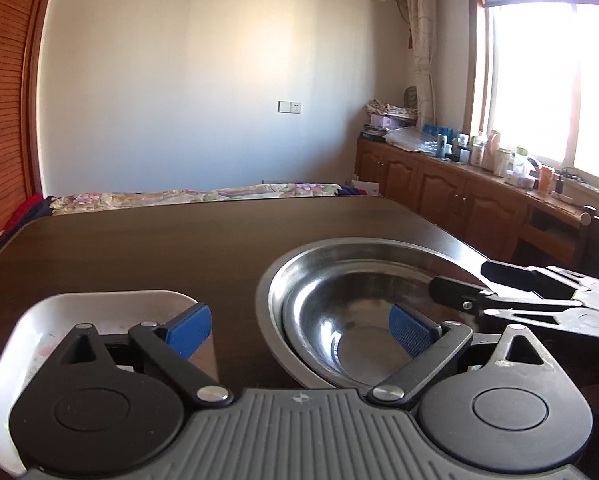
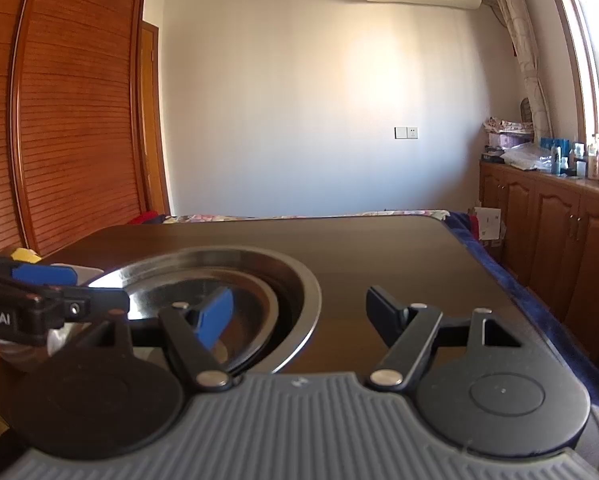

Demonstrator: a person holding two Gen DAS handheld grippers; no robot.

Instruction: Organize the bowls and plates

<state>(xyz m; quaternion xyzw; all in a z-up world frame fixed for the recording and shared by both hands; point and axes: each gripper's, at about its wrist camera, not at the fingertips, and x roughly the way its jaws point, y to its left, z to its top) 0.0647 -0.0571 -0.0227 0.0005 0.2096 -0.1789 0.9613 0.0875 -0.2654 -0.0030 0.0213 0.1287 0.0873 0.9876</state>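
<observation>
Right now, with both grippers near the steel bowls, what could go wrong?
1. The left gripper and right gripper are both open and close together over the nested bowls; they may collide.
2. The smooth steel may slip in a grip.
3. The white tray sits beside the bowls and could get bumped.

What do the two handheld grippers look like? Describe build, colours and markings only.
Both match. The left gripper and right gripper have black linkage arms with silver pivot pins, round black discs at the base and a grey ribbed plate between them. Finger pads are blue and textured. White lettering ending "bot.AI" marks the left gripper's side, seen from the right wrist.
</observation>
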